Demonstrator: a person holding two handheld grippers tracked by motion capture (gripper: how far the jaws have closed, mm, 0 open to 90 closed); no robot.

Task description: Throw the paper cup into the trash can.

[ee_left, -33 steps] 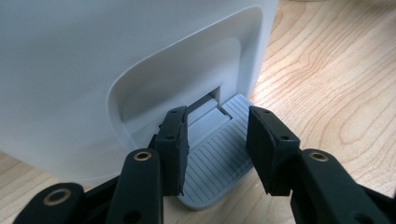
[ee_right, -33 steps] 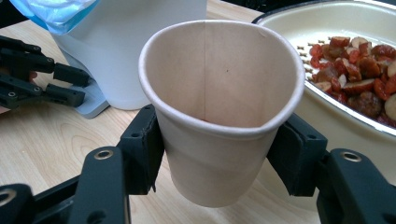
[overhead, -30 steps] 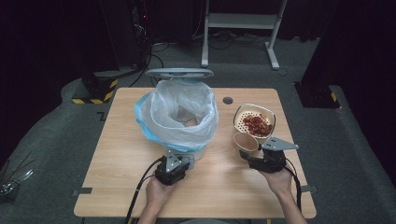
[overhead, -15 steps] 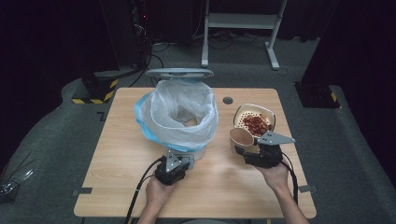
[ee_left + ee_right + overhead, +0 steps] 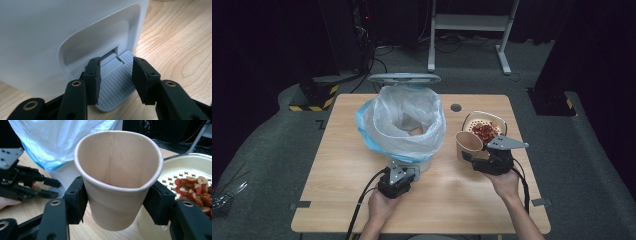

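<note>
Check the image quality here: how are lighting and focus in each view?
High view: the table is evenly lit, the room behind is near black, everything slightly soft. Left gripper view: sharp on the grey pedal, the white bin bright with no hard glare. Right gripper view: the paper cup is crisp; the bag behind is overexposed and blurred.

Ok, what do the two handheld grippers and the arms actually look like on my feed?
Both grippers are black, with two blocky black jaws pinned by brass-coloured rivets. The right gripper carries a grey three-cornered plate on top; the left gripper has a smaller grey bracket. A black cable trails from each towards the person. The forearms are bare, with no sleeves or gloves showing.
</note>
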